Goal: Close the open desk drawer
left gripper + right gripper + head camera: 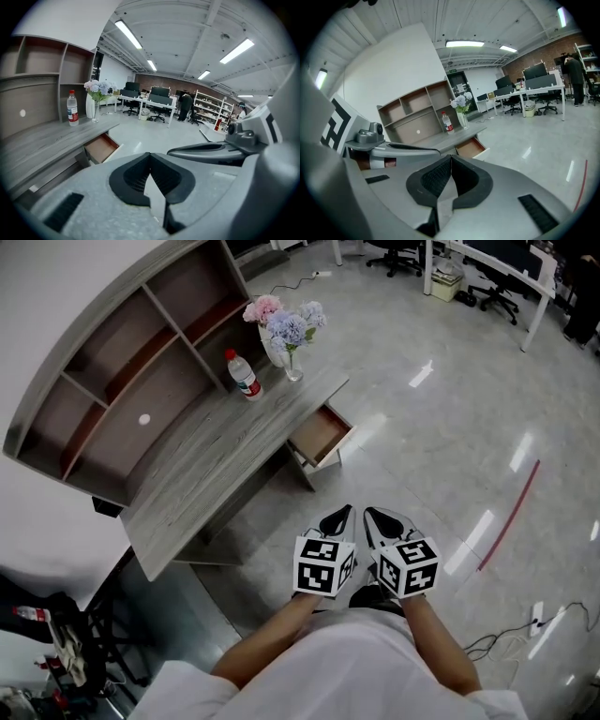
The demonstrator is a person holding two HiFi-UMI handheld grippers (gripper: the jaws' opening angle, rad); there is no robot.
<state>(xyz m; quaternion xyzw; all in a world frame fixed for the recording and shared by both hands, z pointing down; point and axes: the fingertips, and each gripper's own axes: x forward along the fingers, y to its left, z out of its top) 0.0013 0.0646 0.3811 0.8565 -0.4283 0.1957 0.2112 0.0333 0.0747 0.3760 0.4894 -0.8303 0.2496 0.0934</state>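
The open drawer (321, 435) sticks out from under the right end of the grey wooden desk (211, 465); its brown inside looks empty. It also shows in the left gripper view, drawer (101, 147), and in the right gripper view, drawer (471, 147). My left gripper (339, 518) and right gripper (380, 518) hang side by side over the floor, well short of the drawer and pointing toward it. Both are shut with nothing between the jaws, left gripper (150, 161), right gripper (451, 164).
On the desk stand a water bottle (244, 374) and a vase of flowers (284, 332), below a shelf unit (112, 362). Shiny floor lies around, with red tape (511, 514), cables (525, 634), and office desks and chairs (487, 273) far behind.
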